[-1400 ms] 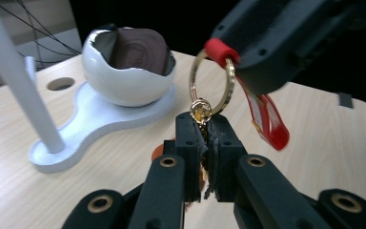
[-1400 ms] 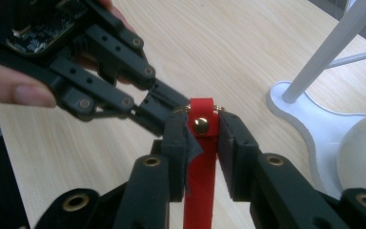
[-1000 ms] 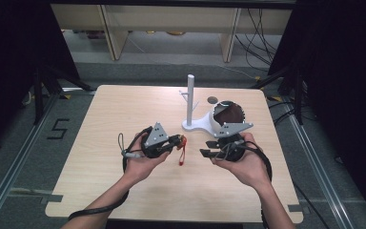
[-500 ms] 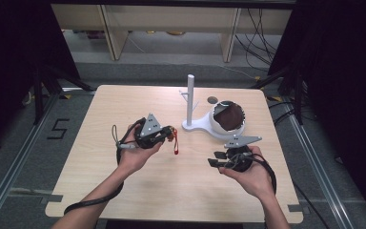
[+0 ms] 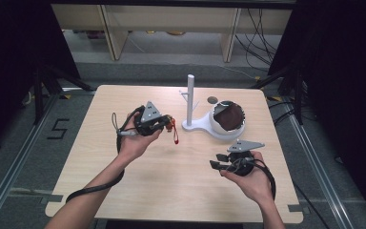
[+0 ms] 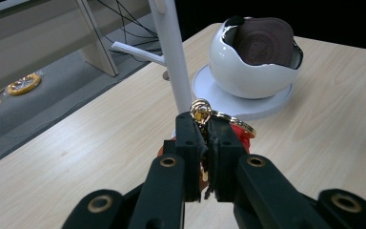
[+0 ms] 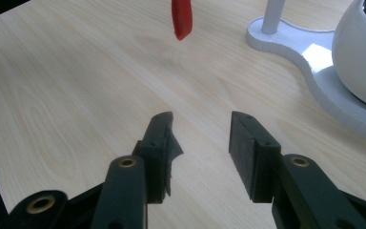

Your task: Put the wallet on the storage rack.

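Now, near to far:
Right tool [image 5: 218, 162]: held low over the near right part of the light wooden surface [image 5: 181, 186]; jaws stand apart with nothing between them, as the right gripper view [image 7: 201, 133] shows.
Left tool [image 5: 167, 125]: held above the left middle of the surface; jaws pressed together on the gold metal key ring [image 6: 201, 110], clamped at their tips [image 6: 205, 136].
Red strap of the key ring [image 5: 175, 138]: hangs down from the left tool, clear of the surface; its red end [image 7: 181, 18] dangles ahead of the right tool.
White stand with an upright post [image 5: 190, 102]: just beyond the left tool, its side peg [image 6: 136, 51] sticking out.
White egg-shaped bowl with a brown pouch inside [image 5: 228, 119]: on the stand's base, right of the post.
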### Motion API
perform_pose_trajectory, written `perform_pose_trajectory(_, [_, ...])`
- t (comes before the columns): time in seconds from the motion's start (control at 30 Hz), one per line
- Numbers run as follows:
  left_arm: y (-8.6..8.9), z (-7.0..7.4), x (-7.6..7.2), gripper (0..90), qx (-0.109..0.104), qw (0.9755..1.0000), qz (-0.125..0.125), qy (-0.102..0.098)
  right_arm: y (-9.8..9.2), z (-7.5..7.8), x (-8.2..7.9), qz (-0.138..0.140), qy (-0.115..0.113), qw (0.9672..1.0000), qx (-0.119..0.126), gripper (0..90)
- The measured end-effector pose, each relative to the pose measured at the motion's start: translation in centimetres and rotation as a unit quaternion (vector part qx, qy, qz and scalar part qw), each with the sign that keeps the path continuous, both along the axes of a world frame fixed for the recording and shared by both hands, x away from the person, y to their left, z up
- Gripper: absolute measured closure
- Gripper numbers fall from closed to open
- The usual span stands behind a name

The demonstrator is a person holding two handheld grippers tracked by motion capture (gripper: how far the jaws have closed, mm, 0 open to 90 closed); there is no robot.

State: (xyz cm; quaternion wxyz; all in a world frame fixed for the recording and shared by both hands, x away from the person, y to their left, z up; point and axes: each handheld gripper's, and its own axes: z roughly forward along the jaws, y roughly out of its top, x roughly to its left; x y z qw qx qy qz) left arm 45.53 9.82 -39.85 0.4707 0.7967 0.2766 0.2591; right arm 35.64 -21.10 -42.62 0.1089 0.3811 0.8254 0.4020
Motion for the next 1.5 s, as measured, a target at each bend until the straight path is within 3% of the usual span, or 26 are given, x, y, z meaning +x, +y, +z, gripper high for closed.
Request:
perform_pose_trajectory(0.1, [0.0, 0.3, 0.7, 83.9, -0.002, 1.0, 0.005, 0.001, -0.1, -0.2, 0.1, -0.001, -0.006, 1.0, -0.004, 60.5])
perform_pose_trajectory(0.3, [-0.3, 1.1, 1.9, 83.9, -0.001, 0.9999, 0.012, 0.0, -0.1, -0.7, -0.1, -0.007, 0.008, 0.9999, 0.003, 60.4])
perform_pose_trajectory(0.37, [-0.4, 1.6, 2.6, 83.9, -0.001, 0.9999, 0.015, -0.001, -0.3, -0.8, 0.1, 0.002, -0.008, 1.0, -0.004, 60.4])
perform_pose_trajectory(0.53, [-0.6, 2.2, 3.3, 83.9, -0.004, 0.9998, 0.021, -0.004, -0.4, -1.0, 0.2, -0.001, -0.001, 1.0, 0.003, 60.2])
perform_pose_trajectory(0.87, [-1.1, 2.7, 4.0, 83.9, -0.004, 0.9997, 0.022, -0.005, -0.2, -1.1, 0.0, -0.006, 0.008, 0.9999, 0.007, 60.2])
perform_pose_trajectory(1.0, [-0.9, 2.9, 4.2, 83.9, 0.01, 0.9997, 0.02, -0.006, -0.3, -1.1, 0.1, -0.005, 0.005, 1.0, 0.005, 60.1])
perform_pose_trajectory(1.07, [-1.1, 2.9, 4.3, 83.9, -0.002, 0.9997, 0.024, -0.006, -0.3, -1.2, 0.1, -0.006, 0.005, 1.0, 0.005, 60.0])
perform_pose_trajectory(1.13, [-1.1, 3.0, 4.4, 83.9, -0.002, 0.9997, 0.025, -0.006, -0.2, -1.2, 0.0, -0.007, 0.013, 0.9999, 0.008, 59.7])
perform_pose_trajectory(1.2, [-1.1, 3.0, 4.5, 83.9, 0.0, 0.9997, 0.025, -0.006, -0.3, -1.3, 0.2, 0.001, 0.001, 1.0, -0.001, 59.5])
perform_pose_trajectory(1.3, [-1.2, 3.1, 4.6, 83.9, -0.002, 0.9996, 0.027, -0.007, -0.3, -1.3, 0.2, 0.003, 0.002, 1.0, -0.001, 59.4])
perform_pose_trajectory(1.4, [-1.2, 3.4, 5.0, 83.9, 0.009, 0.9996, 0.028, -0.006, -0.1, -1.4, 0.1, -0.002, 0.015, 0.9999, 0.007, 59.3])
perform_pose_trajectory(1.43, [-1.4, 3.4, 5.0, 83.9, 0.0, 0.9996, 0.029, -0.007, -0.2, -1.4, 0.1, -0.002, 0.015, 0.9999, 0.007, 59.3])
perform_pose_trajectory(1.5, [-1.4, 3.5, 5.1, 83.9, 0.009, 0.9996, 0.027, -0.007, -0.2, -1.4, 0.1, -0.005, 0.009, 0.9999, 0.007, 59.3])
